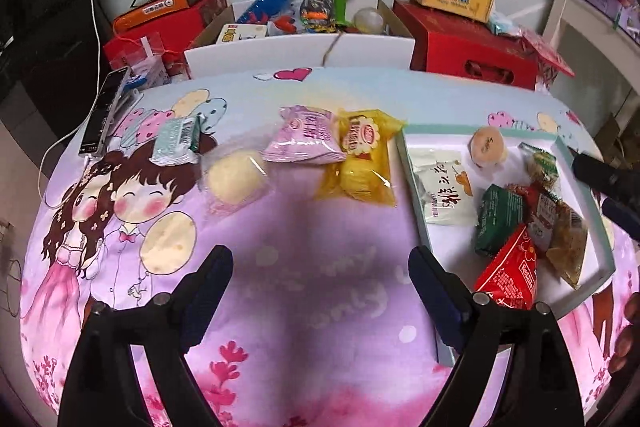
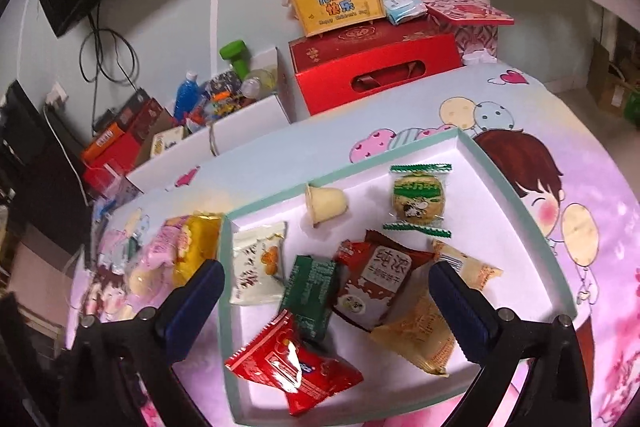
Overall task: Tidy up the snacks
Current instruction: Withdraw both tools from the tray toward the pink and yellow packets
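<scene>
Left gripper [image 1: 320, 267] spread over bare cartoon cloth [image 1: 304, 227] (nothing between jaws). Right gripper [image 2: 326, 279] spread above teal-rimmed tray [image 2: 516, 195]; red packet [image 2: 292, 367] nearest.

Shallow white mint-rimmed cardboard tray [image 1: 412, 163] on cartoon-printed cloth [image 1: 280, 247]; red foil snack packet [image 2: 292, 367] inside; yellow cake packet [image 1: 362, 159] just left of tray.

In the right wrist view, the yellow packet [image 2: 196, 251] and pink packet [image 2: 162, 247] left of the tray [image 2: 516, 195] are blurred, their print unreadable. The tray's near edge runs off the bottom. The green packet [image 2: 310, 297] is partly hidden under the red packet [image 2: 294, 367].
</scene>
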